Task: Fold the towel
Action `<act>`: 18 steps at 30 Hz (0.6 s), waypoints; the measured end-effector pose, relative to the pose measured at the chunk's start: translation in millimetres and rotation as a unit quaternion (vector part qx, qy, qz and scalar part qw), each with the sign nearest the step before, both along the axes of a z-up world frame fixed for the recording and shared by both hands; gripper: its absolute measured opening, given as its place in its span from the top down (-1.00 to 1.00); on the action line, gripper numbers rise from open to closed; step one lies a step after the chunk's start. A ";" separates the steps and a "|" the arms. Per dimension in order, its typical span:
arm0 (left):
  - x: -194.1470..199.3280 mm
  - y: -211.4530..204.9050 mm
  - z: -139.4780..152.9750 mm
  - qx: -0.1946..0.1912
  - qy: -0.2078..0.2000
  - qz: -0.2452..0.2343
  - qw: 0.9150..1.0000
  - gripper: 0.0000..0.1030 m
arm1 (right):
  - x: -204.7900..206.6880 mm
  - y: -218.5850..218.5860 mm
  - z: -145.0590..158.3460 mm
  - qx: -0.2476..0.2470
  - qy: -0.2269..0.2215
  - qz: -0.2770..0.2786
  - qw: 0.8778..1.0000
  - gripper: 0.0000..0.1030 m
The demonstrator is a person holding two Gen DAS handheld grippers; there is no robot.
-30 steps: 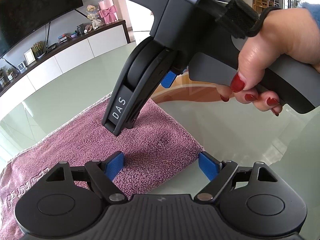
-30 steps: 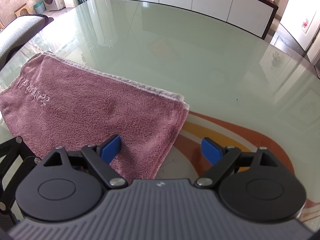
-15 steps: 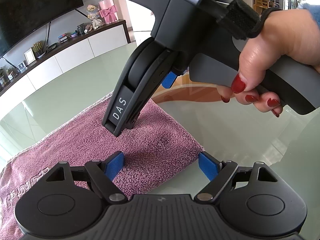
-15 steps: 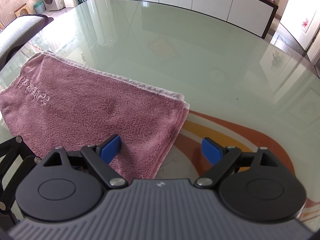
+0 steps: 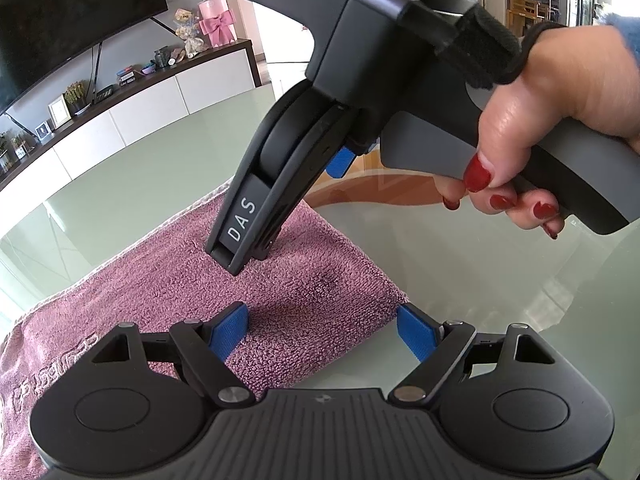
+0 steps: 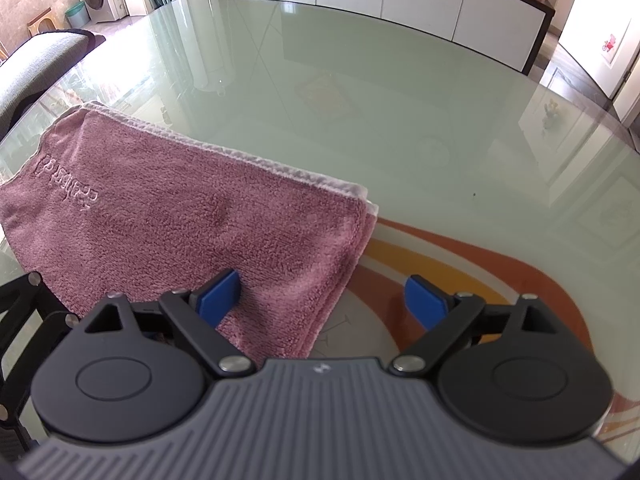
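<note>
**Two grippers parked over a folded towel**

Both tongs stand apart and empty: left gripper (image 5: 322, 334) and right gripper (image 6: 322, 300) straddle the towel's (image 6: 192, 236) near corner. Nothing has shifted since a second ago; layered edges on the glass table (image 6: 360, 80) suggest folding is nearly done.

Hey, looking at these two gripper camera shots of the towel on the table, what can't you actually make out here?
- Towel: its near edge is hidden by the right gripper body in the right wrist view, and by the left gripper body in the left wrist view.
- Embossed lettering on the towel: too small and distorted to read.
- How many layers the towel is folded into: only the stacked edges at one corner show.
- Hand on the right gripper: cut off at the frame edge in the left wrist view.
</note>
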State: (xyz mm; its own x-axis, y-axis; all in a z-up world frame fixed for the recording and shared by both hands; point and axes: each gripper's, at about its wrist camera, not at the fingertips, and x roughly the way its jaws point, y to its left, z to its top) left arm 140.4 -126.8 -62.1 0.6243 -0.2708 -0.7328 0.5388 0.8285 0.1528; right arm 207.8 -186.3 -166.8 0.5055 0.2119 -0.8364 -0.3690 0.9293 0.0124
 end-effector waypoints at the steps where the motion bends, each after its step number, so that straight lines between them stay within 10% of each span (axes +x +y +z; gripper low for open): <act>1: -0.3 0.3 -0.2 -0.001 0.000 0.000 1.000 -0.64 | 0.2 0.1 -0.1 0.000 0.000 0.000 1.000 -0.79; 18: -3.2 4.4 3.9 -0.020 -0.005 0.009 1.000 -0.64 | -0.8 4.4 -0.1 -0.011 0.005 0.002 1.000 -0.81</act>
